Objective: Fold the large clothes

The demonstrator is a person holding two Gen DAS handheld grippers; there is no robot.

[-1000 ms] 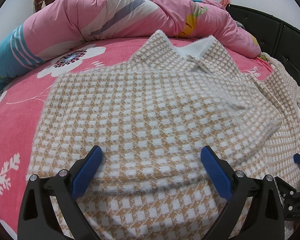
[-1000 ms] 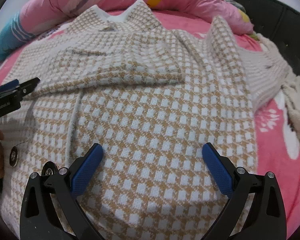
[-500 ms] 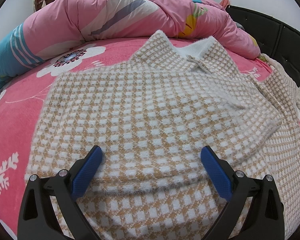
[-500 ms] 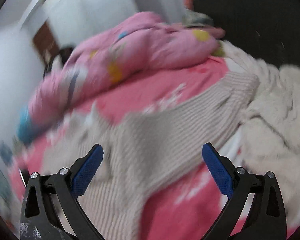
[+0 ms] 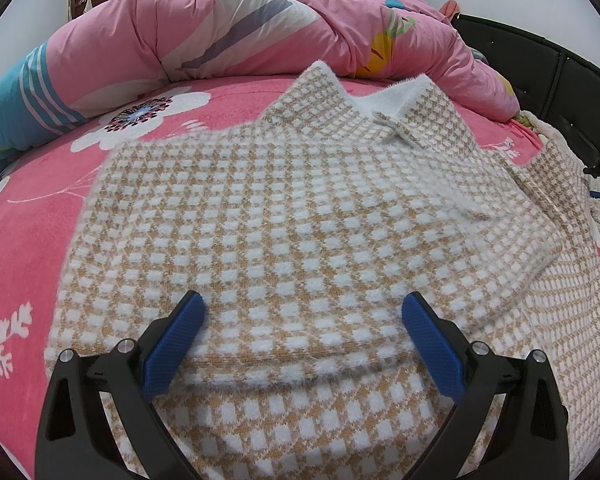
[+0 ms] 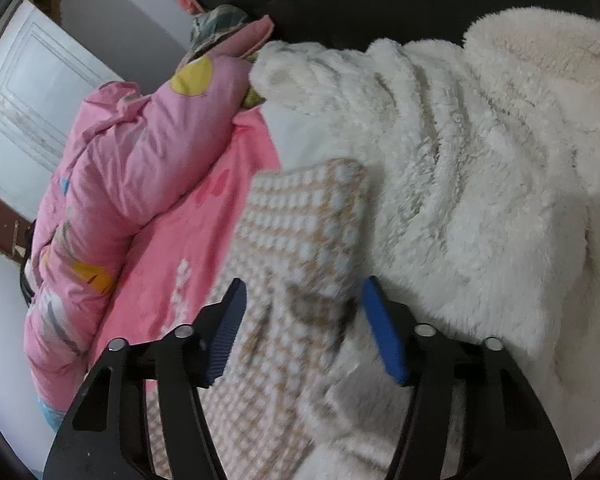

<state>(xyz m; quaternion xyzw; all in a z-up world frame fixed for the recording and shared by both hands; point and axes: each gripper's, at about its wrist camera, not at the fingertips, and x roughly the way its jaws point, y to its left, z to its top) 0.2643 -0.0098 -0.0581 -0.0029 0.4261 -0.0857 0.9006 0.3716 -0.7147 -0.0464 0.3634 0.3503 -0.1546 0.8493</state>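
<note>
A tan-and-white checked knit jacket (image 5: pixel 300 200) lies flat on the bed, collar at the far side, with one side folded over its front. My left gripper (image 5: pixel 304 304) hovers open just above its lower part, nothing between the blue pads. In the right wrist view the jacket's sleeve (image 6: pixel 308 216) stretches away towards a fluffy pile. My right gripper (image 6: pixel 304 284) is rolled sideways and its jaws are closing, with the sleeve bunched between them. I cannot see the pads pressing on the fabric.
A rolled pink quilt (image 5: pixel 220 32) lies along the far side of the pink flowered sheet (image 5: pixel 28 220). A black padded headboard (image 5: pixel 540 68) borders the right. A white fluffy garment (image 6: pixel 480 160) is heaped beside the sleeve. A white door (image 6: pixel 32 92) stands behind.
My right gripper swept from the jacket's body to the far sleeve, rolled over, and its jaws narrowed around the sleeve. It left the corner of the left wrist view. The left gripper stayed still.
</note>
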